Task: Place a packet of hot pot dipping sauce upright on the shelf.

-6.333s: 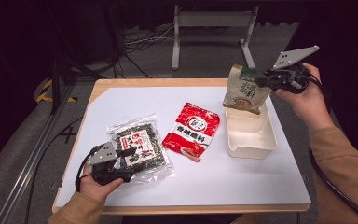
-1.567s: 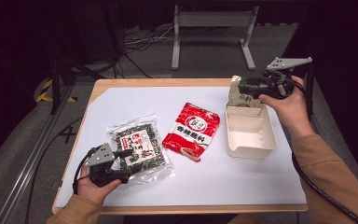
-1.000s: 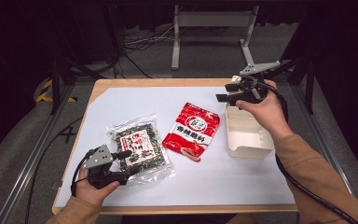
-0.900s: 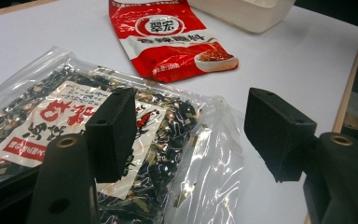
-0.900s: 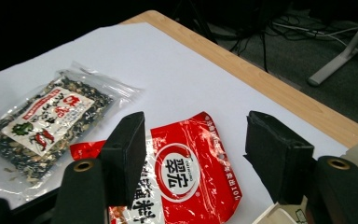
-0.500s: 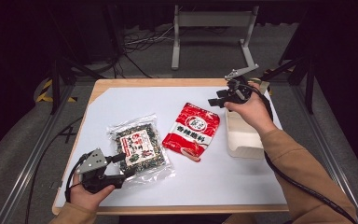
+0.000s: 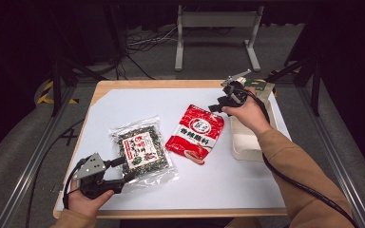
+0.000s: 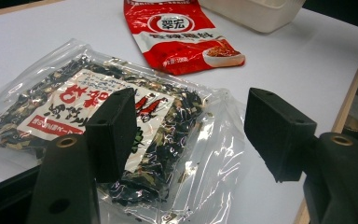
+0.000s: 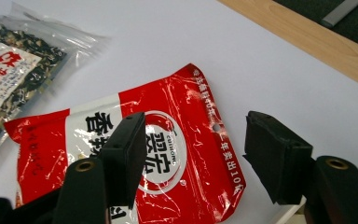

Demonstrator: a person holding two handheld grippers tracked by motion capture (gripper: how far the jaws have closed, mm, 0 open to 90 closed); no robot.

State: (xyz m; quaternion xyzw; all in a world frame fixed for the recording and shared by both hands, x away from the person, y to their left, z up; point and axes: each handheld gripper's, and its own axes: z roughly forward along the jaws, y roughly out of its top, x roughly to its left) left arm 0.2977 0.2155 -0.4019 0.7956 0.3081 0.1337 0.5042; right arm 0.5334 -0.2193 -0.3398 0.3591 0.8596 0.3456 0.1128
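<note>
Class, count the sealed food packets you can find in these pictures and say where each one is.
3. A clear packet lies by the left gripper; a red packet lies mid-table; a third packet stands in the white tray, mostly hidden by the right hand.

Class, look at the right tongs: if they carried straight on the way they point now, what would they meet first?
Most likely the red packet. The right tongs stand open just above its top end, with its upper edge between the jaws, though the exact gap is hard to judge.
</note>
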